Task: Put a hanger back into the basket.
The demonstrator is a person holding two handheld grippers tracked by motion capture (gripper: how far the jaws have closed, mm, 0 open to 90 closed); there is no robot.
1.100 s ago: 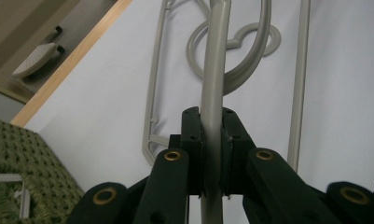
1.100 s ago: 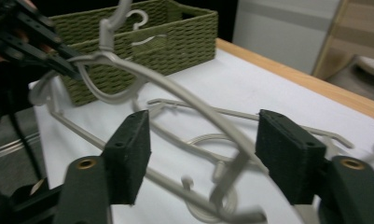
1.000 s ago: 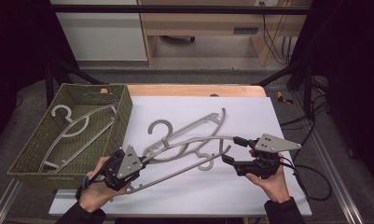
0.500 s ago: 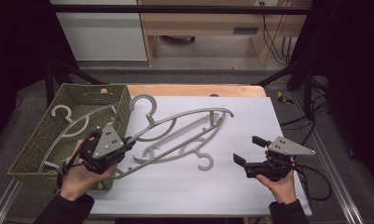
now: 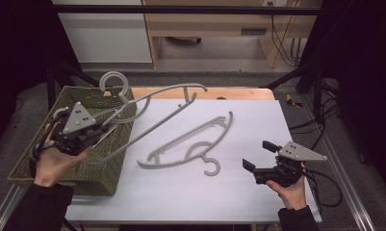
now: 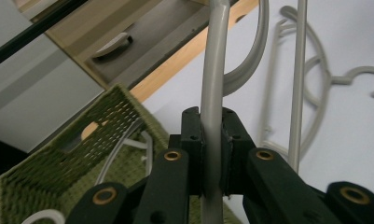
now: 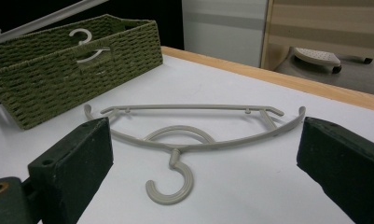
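Above the green basket (image 5: 46, 166), a plain unlabelled hanger (image 5: 152, 108) in the left claw (image 5: 104, 131)

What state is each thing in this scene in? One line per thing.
Left hand-held gripper: shut on raised hanger.
Right hand-held gripper: open, jaws just opened, nothing between them.
Raised hanger: lifted, tilted over the basket rim.
Flat hanger: lying on the table.
Basket: holds another hanger.

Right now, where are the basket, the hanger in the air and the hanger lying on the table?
basket (image 5: 114, 166): high view, on its front right woven wall.
lifted hanger (image 5: 154, 126): high view, on its straight lower bar.
hanger on the table (image 7: 180, 127): right gripper view, on the round loop above its hook.
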